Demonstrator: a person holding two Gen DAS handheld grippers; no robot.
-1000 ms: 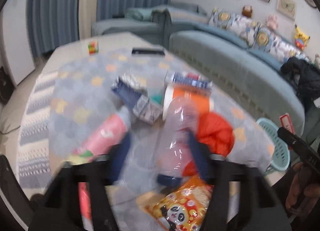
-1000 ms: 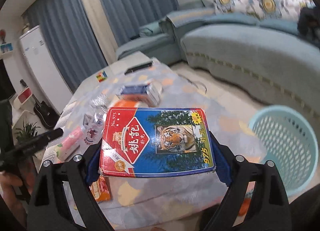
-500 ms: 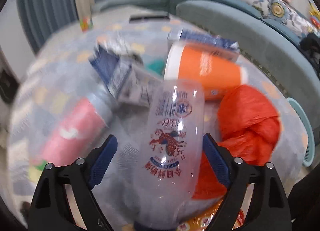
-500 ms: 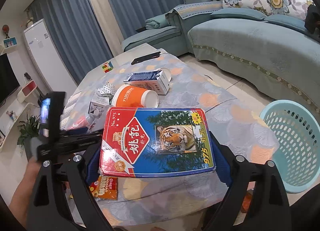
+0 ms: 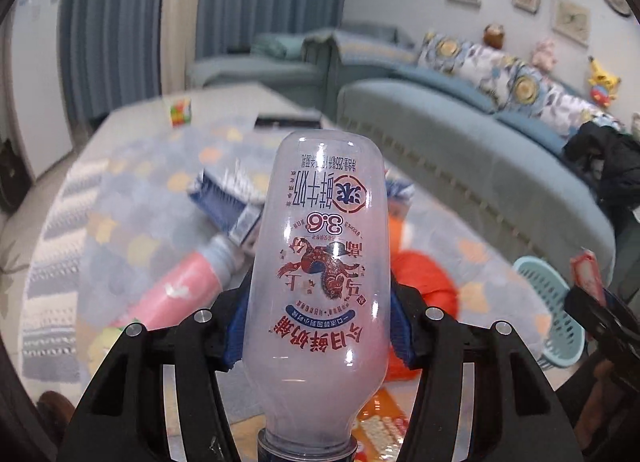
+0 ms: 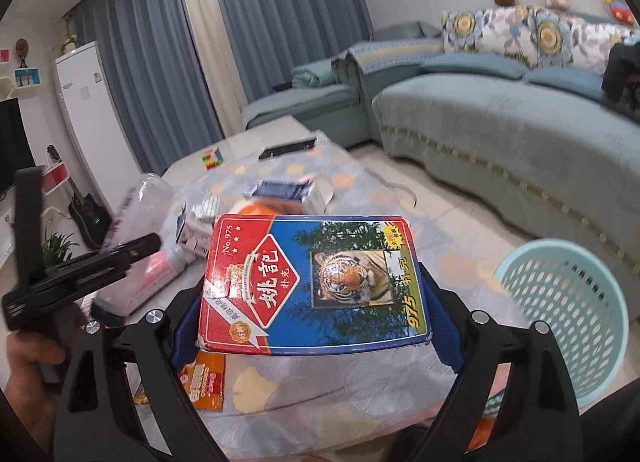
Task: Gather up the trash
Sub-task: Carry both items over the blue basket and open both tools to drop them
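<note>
My left gripper [image 5: 318,326] clamps the milk bottle [image 5: 320,274]; my right gripper [image 6: 314,322] clamps the card box [image 6: 314,282]. Carry both level over the basket [image 6: 560,322]; release 1 at a time.

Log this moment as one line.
left gripper: shut on milk bottle | right gripper: shut on card box | basket: beside table

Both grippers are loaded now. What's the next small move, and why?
Probably carry the right gripper rightward over the blue basket and let go of the card box. That box is clamped and clear of the table, and the basket stands open just off the table's edge. The left gripper holds the bottle and can follow.
</note>
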